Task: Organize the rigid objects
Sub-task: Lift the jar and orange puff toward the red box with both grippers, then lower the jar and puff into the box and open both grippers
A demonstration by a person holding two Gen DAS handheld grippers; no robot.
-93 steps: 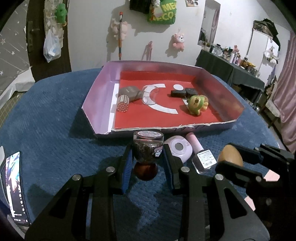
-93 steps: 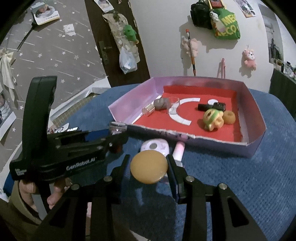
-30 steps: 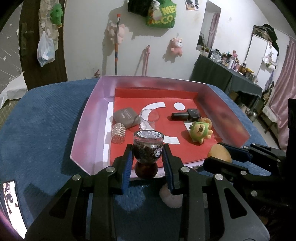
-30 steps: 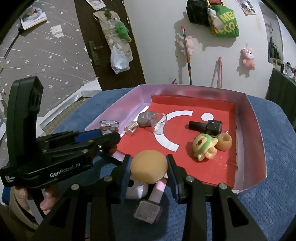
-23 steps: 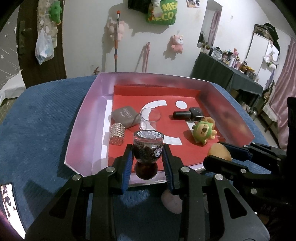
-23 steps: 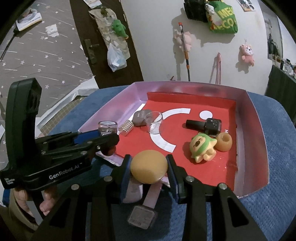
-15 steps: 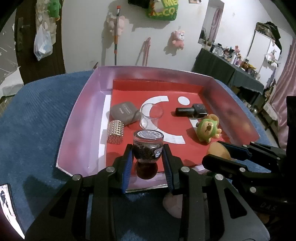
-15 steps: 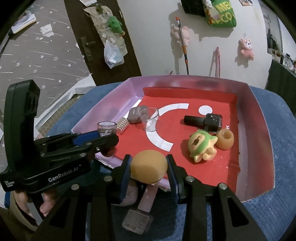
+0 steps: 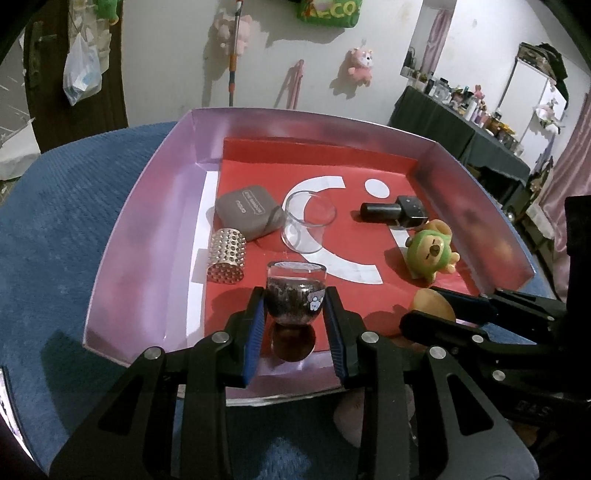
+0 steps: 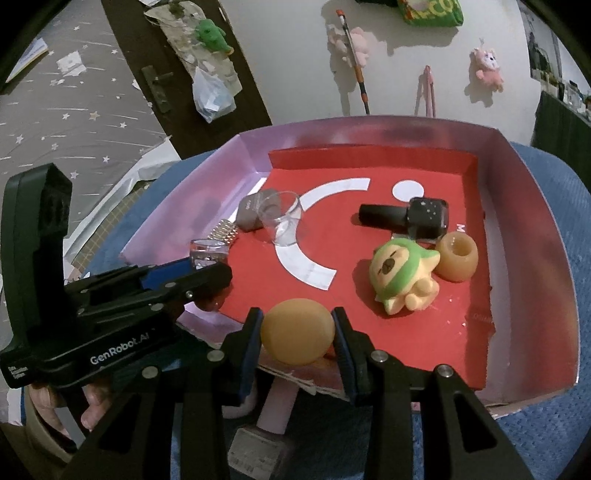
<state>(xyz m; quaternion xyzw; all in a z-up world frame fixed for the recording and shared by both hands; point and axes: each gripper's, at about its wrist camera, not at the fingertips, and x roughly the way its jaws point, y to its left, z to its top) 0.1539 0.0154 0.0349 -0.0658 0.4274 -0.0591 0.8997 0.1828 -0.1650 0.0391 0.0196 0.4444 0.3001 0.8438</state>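
The left gripper (image 9: 295, 310) clamped a jar (image 9: 296, 293), the right gripper (image 10: 297, 338) a disc (image 10: 295, 331) (crowded tray (image 9: 147, 236), so collisions seemed likely).

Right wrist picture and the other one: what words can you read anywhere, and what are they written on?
"GenRobot.AI": white letters on the side of the left gripper.
"ECO": part of a word on the green bag on the wall; its top is cut off.
Grey case in the tray: a label with two lines, too blurred to read.
Small white print at the left gripper's rear end: too small to read.
Label on the pink bottle: blurred, unreadable.
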